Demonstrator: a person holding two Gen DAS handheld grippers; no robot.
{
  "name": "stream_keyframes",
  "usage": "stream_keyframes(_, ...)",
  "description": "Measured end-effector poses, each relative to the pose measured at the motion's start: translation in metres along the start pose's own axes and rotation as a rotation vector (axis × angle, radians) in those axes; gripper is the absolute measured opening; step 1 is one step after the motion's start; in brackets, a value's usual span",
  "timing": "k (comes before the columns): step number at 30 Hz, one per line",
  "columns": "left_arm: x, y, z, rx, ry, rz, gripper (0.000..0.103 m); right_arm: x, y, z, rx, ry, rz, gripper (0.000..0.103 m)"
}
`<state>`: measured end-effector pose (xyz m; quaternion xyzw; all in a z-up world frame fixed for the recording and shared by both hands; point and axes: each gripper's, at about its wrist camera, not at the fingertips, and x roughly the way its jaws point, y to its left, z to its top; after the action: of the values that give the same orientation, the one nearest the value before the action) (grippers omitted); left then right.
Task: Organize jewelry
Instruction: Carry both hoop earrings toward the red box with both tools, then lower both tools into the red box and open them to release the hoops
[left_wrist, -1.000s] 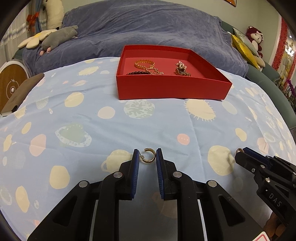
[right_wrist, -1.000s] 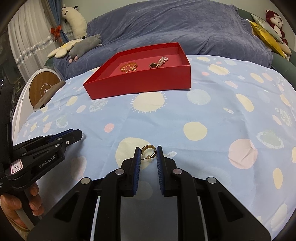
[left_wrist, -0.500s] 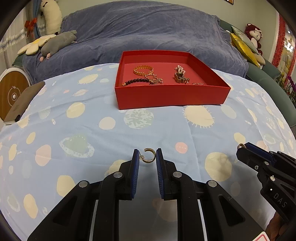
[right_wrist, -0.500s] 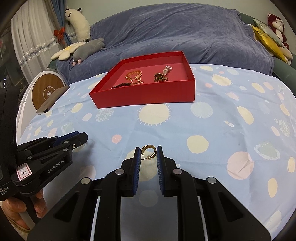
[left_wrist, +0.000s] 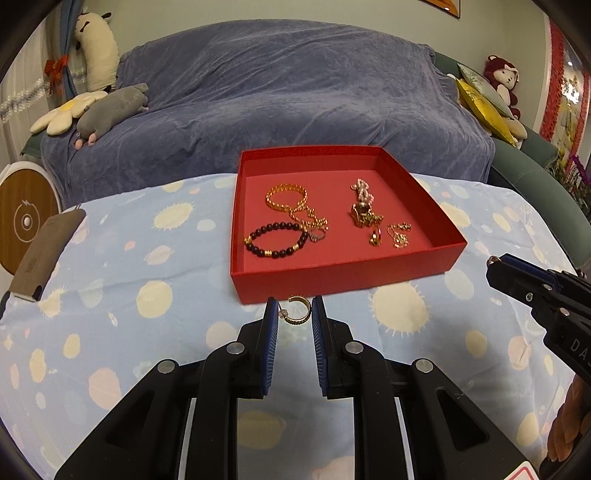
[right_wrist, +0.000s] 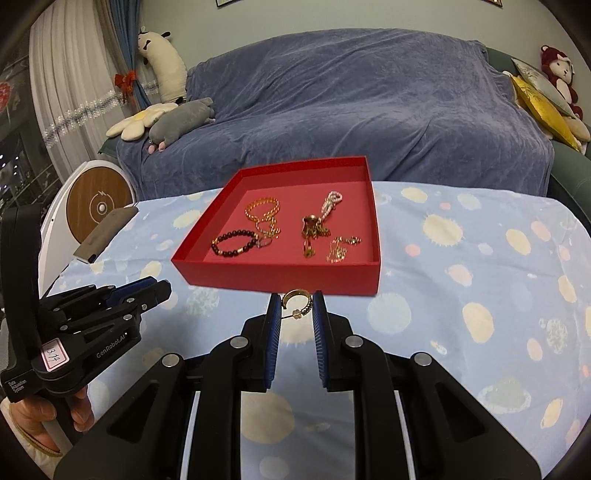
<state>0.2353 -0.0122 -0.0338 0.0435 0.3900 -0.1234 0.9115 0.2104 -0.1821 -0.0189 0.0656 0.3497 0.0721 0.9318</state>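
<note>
both pairs of jaws are clamped on jewelry: the left gripper (left_wrist: 294, 316) pinches a small gold hoop earring (left_wrist: 296, 312) between its blue pads, and the right gripper (right_wrist: 296, 309) pinches a matching gold earring (right_wrist: 297, 302) the same way, its post lying across the gap. each earring is held in the air above the patterned blue tablecloth (left_wrist: 110, 295), just in front of the near wall of the red tray (left_wrist: 347, 278), not yet over its rim

much of the sorting looks done. inside the tray lie a gold chain bracelet (left_wrist: 286, 197), a dark beaded bracelet (left_wrist: 275, 240), a pearl and gold piece (left_wrist: 362, 206), a small red ring (left_wrist: 376, 235) and a thin gold chain (left_wrist: 398, 234), all spread loosely over the tray floor. no other loose jewelry shows on the cloth in either view, so these two earrings appear to be the last items

what is left, as a judgement: carry each earring forward over the tray wall and let it go on a bare patch of the red floor, such as the near right corner, away from the tangled chains
</note>
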Motion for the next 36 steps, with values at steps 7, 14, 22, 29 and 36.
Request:
stream_keyframes(7,0.022,0.010,0.046,-0.013,-0.034,-0.007,0.016,0.025,-0.013,0.048,-0.001,-0.035,-0.027,0.017)
stream_keyframes(14,0.055,0.013,0.074,-0.034,-0.031,0.018,0.016,0.063,-0.025,0.076,0.035,-0.020,-0.017,0.017)
stream_keyframes(22,0.084,0.005,0.085,-0.007,-0.020,0.051,0.016,0.091,-0.025,0.087,0.028,0.000,-0.029,0.016)
stream_keyframes(29,0.107,0.005,0.090,-0.005,0.009,0.059,0.016,0.109,-0.026,0.092,0.015,0.011,-0.042,0.016)
stream_keyframes(36,0.121,0.004,0.098,0.013,0.009,0.075,0.016,0.124,-0.025,0.096,-0.007,0.021,-0.056,0.016)
